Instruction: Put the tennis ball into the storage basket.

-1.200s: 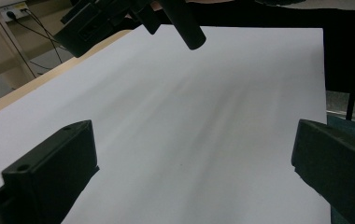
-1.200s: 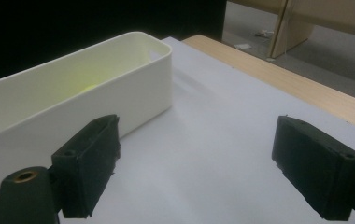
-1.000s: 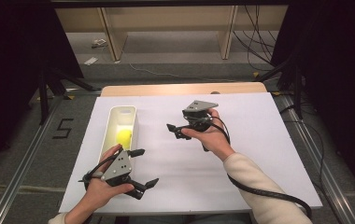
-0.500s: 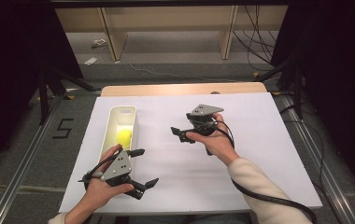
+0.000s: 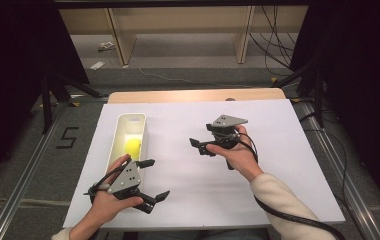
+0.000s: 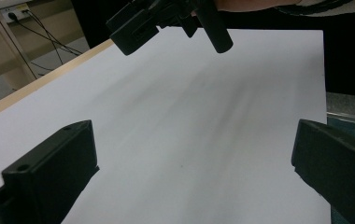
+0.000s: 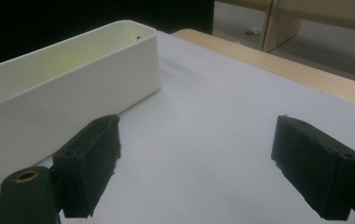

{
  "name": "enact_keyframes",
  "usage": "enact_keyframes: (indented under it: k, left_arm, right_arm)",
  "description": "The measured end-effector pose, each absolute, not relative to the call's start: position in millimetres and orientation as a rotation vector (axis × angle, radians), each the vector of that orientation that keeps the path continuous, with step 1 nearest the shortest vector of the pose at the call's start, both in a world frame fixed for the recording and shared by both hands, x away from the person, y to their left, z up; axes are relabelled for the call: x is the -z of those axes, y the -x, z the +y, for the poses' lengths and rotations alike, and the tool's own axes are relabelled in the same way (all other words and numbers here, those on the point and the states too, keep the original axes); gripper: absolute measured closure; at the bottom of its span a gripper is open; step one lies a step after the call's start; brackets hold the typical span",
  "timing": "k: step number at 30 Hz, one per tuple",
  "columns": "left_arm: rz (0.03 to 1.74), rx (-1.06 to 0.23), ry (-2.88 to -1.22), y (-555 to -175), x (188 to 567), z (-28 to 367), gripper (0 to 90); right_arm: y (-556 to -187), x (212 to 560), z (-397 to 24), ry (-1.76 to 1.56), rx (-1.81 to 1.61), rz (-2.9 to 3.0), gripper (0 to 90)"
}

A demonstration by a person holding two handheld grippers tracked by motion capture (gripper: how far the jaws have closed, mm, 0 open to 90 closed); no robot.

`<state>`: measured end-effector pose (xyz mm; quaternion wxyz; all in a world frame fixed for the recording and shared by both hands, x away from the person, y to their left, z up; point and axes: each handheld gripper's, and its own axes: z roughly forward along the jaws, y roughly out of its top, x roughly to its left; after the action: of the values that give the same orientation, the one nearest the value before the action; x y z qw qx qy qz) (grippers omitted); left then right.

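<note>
A long white bin [image 5: 120, 145] lies on the left of the white table top [image 5: 283, 150], with a yellow object [image 5: 133, 146] inside it. My left gripper [image 5: 157, 178] is held near the front edge, just below the bin's near end, open and empty. In the left gripper view its jaws stand wide apart over bare white surface [image 6: 189, 140], with the right gripper [image 6: 166, 18] farther off. My right gripper [image 5: 200, 136] hovers at mid-table, jaws pointing left toward the bin, open and empty. The right gripper view has the bin's wall [image 7: 73, 88] just past its left jaw.
A wooden table edge [image 5: 193, 95] shows beyond the white sheet. Shelving legs [image 5: 118, 35] and cables [image 5: 273, 45] stand on the floor behind. Metal rails [image 5: 23, 185] run along both sides. A black cable [image 5: 288, 215] trails from the right gripper.
The right gripper has drifted a little to the right, away from the bin. The left gripper and the bin have stayed put.
</note>
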<state>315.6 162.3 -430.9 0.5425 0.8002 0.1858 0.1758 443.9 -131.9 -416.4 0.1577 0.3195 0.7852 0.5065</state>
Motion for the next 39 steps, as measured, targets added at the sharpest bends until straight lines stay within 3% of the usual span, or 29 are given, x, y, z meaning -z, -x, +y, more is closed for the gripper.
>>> enact_keyframes:
  k: [39]
  left_arm:
    - [0.449,-0.422,-1.898,-316.4,430.8,163.2,0.0]
  right_arm:
    - [-409.6,416.8,-203.6,-1.011,-1.443,2.163,17.4]
